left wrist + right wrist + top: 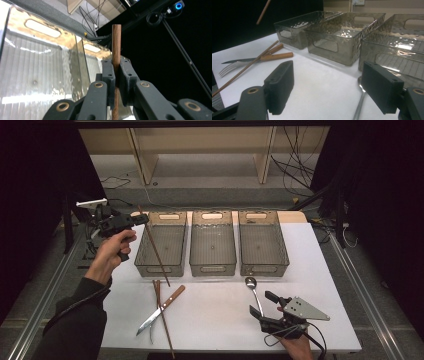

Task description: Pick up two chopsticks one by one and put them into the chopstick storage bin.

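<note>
**Chopstick lifted over the first bin**

The left tool (141, 218) has its jaws closed tight on a wooden chopstick (154, 247), gripping it near the upper end so a short stub pokes out above the pads. The stick hangs slanting down across the left bin (162, 242), its lower tip past the bin's near rim, above the desk (220, 310). It is a slim, round, reddish-brown rod, plain and smooth.

The right tool (263, 303) sits low near the front edge of the desk with its jaws wide apart and nothing between them; a metal spoon (253, 292) lies just ahead of it, bowl toward the right bin (262, 242).

If the stick is meant for the left bin, I would say the thing to do is swing the low tip inward over the near wall before letting go, and bring the rod flatter along the bin's length, since dropped at this slant it could catch the rim and tip out.

A second chopstick (163, 317), a wooden-handled knife (161, 310) and a fork (230, 67) lie crossed on the desk in front. The middle bin (213, 242) looks empty.
</note>
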A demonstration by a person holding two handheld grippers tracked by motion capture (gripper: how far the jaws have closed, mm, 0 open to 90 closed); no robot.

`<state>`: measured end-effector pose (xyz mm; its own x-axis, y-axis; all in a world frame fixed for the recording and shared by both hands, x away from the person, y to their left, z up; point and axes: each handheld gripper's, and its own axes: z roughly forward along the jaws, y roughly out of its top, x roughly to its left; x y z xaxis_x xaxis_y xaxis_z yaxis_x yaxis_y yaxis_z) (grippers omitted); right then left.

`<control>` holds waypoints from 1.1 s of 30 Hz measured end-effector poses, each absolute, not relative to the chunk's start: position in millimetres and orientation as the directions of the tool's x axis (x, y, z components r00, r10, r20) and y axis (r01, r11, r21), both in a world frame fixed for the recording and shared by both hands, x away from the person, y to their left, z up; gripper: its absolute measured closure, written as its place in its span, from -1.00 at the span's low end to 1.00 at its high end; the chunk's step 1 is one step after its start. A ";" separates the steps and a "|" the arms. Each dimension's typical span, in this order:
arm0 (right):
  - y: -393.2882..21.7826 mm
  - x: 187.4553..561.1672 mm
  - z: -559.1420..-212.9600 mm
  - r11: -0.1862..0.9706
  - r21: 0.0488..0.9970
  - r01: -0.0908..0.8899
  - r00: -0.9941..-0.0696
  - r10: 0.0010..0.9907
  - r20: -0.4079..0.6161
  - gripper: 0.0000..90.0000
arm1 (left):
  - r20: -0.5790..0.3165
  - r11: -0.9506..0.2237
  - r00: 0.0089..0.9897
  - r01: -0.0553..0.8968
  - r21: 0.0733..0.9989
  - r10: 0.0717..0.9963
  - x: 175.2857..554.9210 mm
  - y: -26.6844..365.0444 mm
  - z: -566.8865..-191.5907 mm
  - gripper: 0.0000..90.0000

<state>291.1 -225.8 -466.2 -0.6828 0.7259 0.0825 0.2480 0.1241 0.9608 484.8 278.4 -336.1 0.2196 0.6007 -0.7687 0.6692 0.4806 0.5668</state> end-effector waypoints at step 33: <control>-225.4 291.6 -467.5 0.126 0.960 0.251 -0.695 0.714 0.088 -0.39 | -0.681 0.494 0.150 0.579 0.648 0.717 537.7 266.8 -319.2 0.86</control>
